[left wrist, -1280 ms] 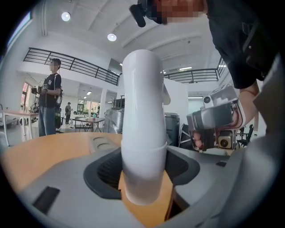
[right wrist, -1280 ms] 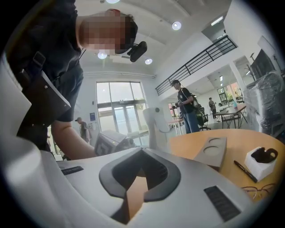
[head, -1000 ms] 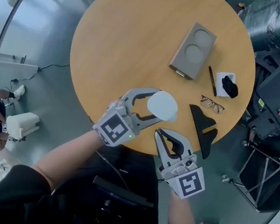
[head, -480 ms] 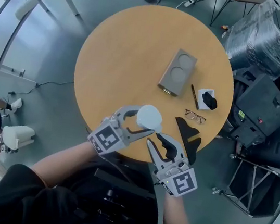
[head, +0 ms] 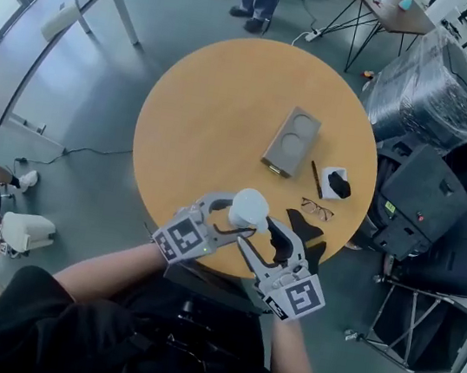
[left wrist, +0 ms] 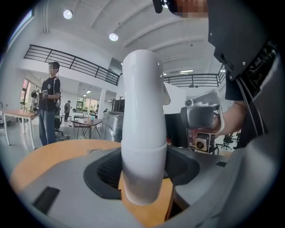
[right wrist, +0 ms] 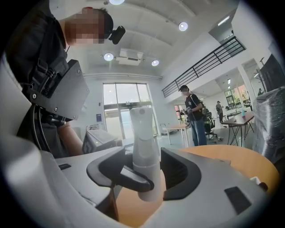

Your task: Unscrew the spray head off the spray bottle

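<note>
the left gripper (head: 242, 216) is clamping the white spray bottle (head: 249, 207) by its lower body, both dark pads pressing on its sides, and is holding it upright in the air over the near edge of the round wooden table (head: 209, 116). the spray head (right wrist: 141, 118) is sitting on top of the bottle (its nozzle is showing as a small dark spot in the right gripper view). the right gripper (head: 266, 233) is hanging just beside the left one and its jaws have just been opening; they are now standing well apart, with the bottle between them but a gap showing on each side, so it is gripping nothing. one left jaw is crossing in front of the bottle in the right gripper view. farther back on the table a grey box with two round recesses (head: 292, 141), a pen (head: 315, 178) and a pair of glasses (head: 317, 208) are lying near one another.
</note>
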